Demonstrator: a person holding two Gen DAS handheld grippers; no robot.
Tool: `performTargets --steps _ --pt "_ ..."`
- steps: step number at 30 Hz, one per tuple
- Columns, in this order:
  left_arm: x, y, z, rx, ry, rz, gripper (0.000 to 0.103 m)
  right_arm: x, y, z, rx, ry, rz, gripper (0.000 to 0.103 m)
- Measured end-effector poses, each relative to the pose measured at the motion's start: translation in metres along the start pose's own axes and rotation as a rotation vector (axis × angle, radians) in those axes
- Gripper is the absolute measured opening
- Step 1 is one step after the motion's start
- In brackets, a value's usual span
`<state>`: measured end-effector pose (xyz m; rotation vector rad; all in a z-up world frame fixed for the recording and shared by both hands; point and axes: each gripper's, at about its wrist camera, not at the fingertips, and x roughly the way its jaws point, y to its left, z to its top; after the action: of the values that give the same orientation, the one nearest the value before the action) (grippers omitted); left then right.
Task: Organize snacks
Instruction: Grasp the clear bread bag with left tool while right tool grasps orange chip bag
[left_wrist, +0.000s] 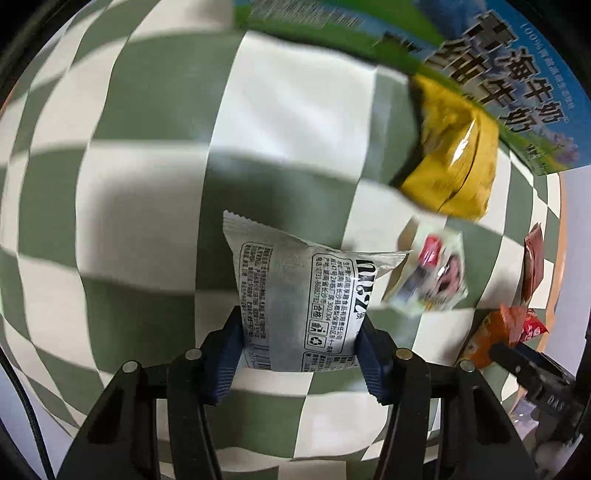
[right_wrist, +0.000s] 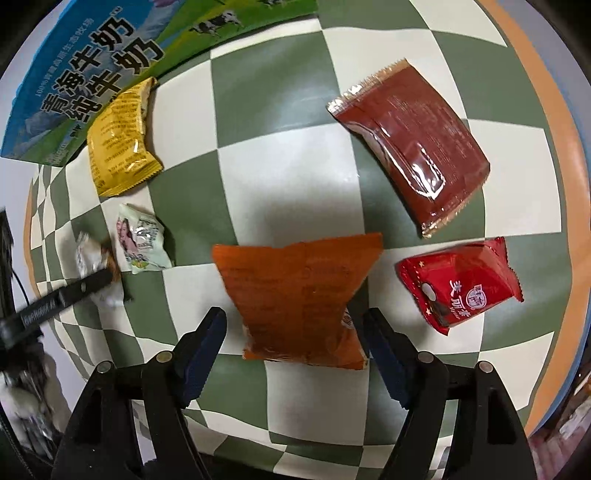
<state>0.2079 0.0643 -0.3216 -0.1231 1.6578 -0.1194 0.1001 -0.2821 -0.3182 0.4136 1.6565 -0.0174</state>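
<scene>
Two hand-held grippers, left pinching silver packet

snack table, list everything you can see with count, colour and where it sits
checked cloth: 1, green and white, covers the table
milk carton box: 1, blue and green, far left edge of the right wrist view
yellow packet: 1, yellow, against the box
pale small packet: 1, whitish green, below the yellow one
dark red packet: 1, brown-red, far right
bright red packet: 1, red, right of the orange one
orange packet: 1, orange, between the right gripper's fingers
white packet: 1, white-grey, in the left gripper
left gripper: closed on the white packet
right gripper: open around the orange packet
</scene>
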Motion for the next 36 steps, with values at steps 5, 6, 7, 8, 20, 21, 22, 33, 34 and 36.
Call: performTargets --steps 5,6,7,8,20,21,22,33,34,36 --pt "0.013 0.014 0.004 -0.042 -0.015 -0.033 0.056 0.014 0.008 -0.002 0.003 -0.003 -0.022 0.078" --pt "0.014 0.015 0.005 -0.051 -0.018 -0.041 0.058 0.015 0.008 -0.002 0.007 -0.003 -0.022 0.078" --pt "0.015 0.018 0.009 -0.057 -0.022 -0.044 0.058 0.017 0.010 -0.002 0.008 -0.002 -0.021 0.078" --pt "0.016 0.020 0.012 -0.063 -0.028 -0.047 0.059 0.020 0.014 -0.004 0.009 0.000 -0.021 0.078" --pt "-0.001 0.012 0.006 -0.082 -0.070 -0.001 0.054 0.035 0.021 -0.018 0.028 0.007 -0.013 0.078" --pt "-0.004 0.012 0.006 -0.080 -0.073 0.007 0.052 0.034 0.019 -0.018 0.029 0.004 -0.013 0.077" --pt "-0.005 0.010 0.004 -0.076 -0.076 0.015 0.052 0.033 0.016 -0.018 0.029 0.002 -0.010 0.073" --pt "-0.043 -0.016 -0.027 -0.012 -0.114 0.018 0.043 0.014 0.019 -0.021 -0.008 -0.058 0.025 0.055" --pt "-0.049 -0.020 -0.028 -0.005 -0.122 0.012 0.043 0.008 0.021 -0.020 -0.012 -0.064 0.038 0.055" --pt "-0.067 -0.028 -0.029 0.009 -0.140 -0.016 0.043 -0.004 0.026 -0.018 -0.016 -0.074 0.070 0.055"
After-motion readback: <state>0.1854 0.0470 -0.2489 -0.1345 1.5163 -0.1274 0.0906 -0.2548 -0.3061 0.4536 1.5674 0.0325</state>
